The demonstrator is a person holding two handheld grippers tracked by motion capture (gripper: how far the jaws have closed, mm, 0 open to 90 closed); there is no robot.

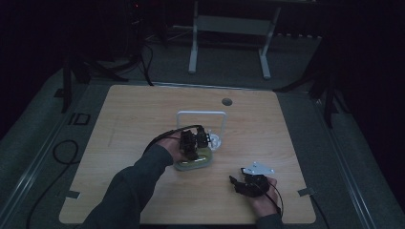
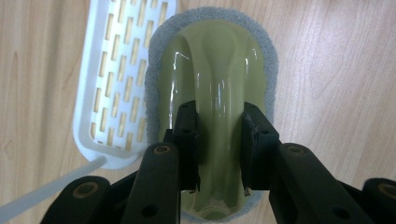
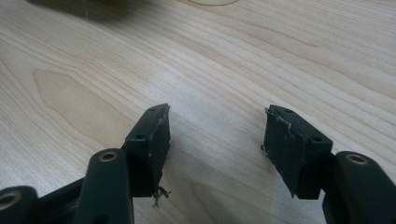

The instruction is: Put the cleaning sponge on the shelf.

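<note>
A pale green scrubber with a grey sponge rim and an arched handle lies on the wooden table. My left gripper is shut on that handle, one pad pressing each side of it. From above, the left gripper sits over the scrubber near the table's middle. My right gripper rests near the front right of the table, jaws pointing left. Up close, the right gripper stands open above bare wood with nothing between its pads.
A white slotted plastic tray lies right beside the scrubber. A white frame stands just behind the left gripper, with a small clear item next to it. A round hole marks the table's far side. A stand is on the floor beyond.
</note>
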